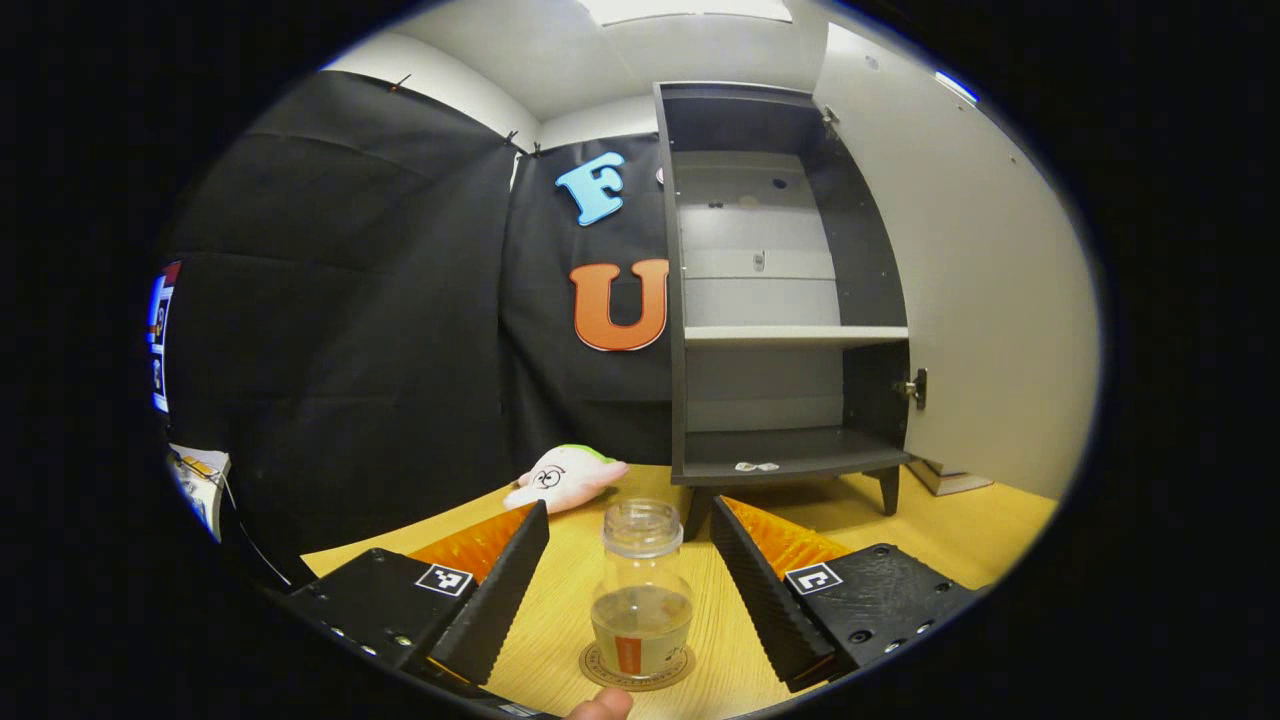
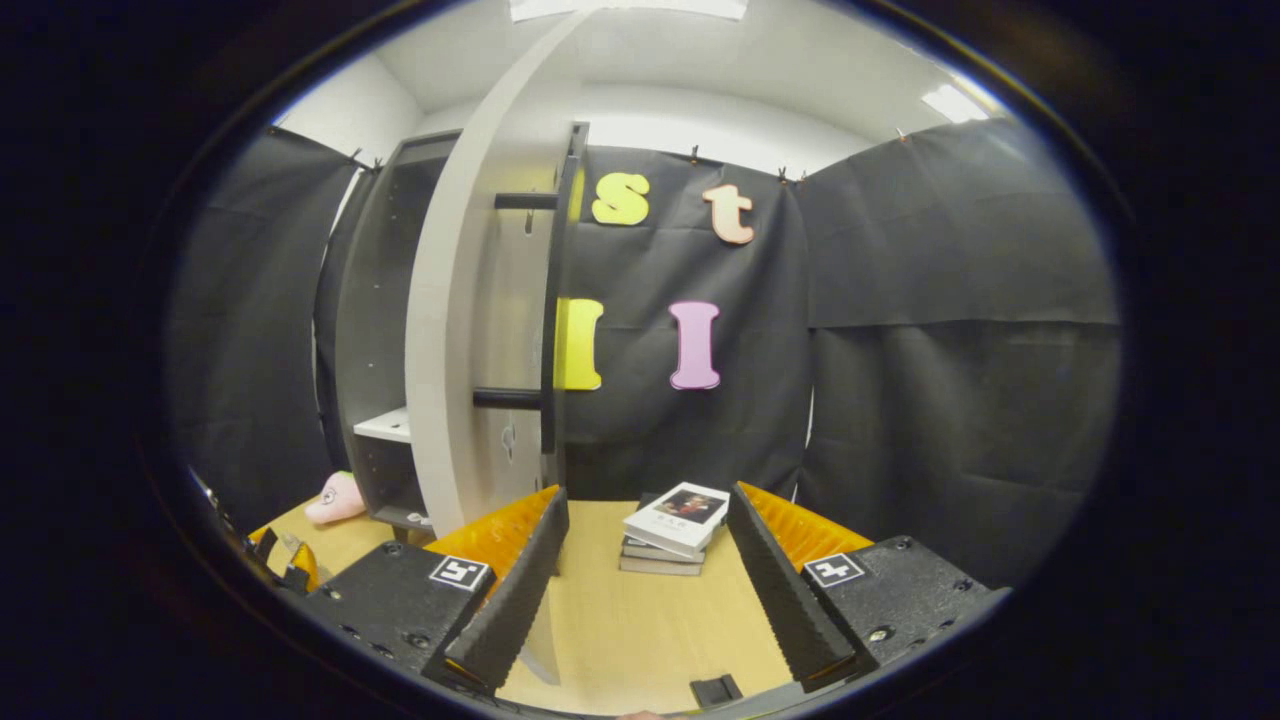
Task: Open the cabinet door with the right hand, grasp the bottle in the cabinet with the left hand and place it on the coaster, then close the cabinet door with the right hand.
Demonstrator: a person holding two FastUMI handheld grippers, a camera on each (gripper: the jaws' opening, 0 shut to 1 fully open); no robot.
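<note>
Left gripper (image 1: 632, 575) stands w/ its black ribbed, orange-backed fingers spread wide on either side of a clear plastic bottle (image 1: 641, 598), neither pad touching it. The bottle, uncapped, w/ a little liquid at the bottom and an orange-and-white label, sits upright on a round brown coaster (image 1: 638, 671) at the near edge of the light wooden worktop (image 1: 560, 600). Behind it, toward the worktop's far edge, the dark grey cabinet (image 1: 770, 300) w/ pale shelves stands on short legs, its white door (image 1: 985, 300) swung fully open to the right; a small pale object lies on the bottom shelf, too small to identify. A white-and-pink plush toy (image 1: 565, 477) w/ a green top lies on the worktop just left of the cabinet's foot. In the right gripper view, the right gripper (image 2: 648, 590) is likewise open, fingers well apart and holding nothing, pointed past the door's (image 2: 450, 350) edge; the long black bar handle (image 2: 553, 300) on the door's front face is just left of centre, above the left finger. A short stack of books (image 2: 672, 528) rests on the worktop (image 2: 650, 630) between the fingertips, farther back near the black cloth wall. A small black item (image 2: 716, 690) lies at the worktop's near edge.
</note>
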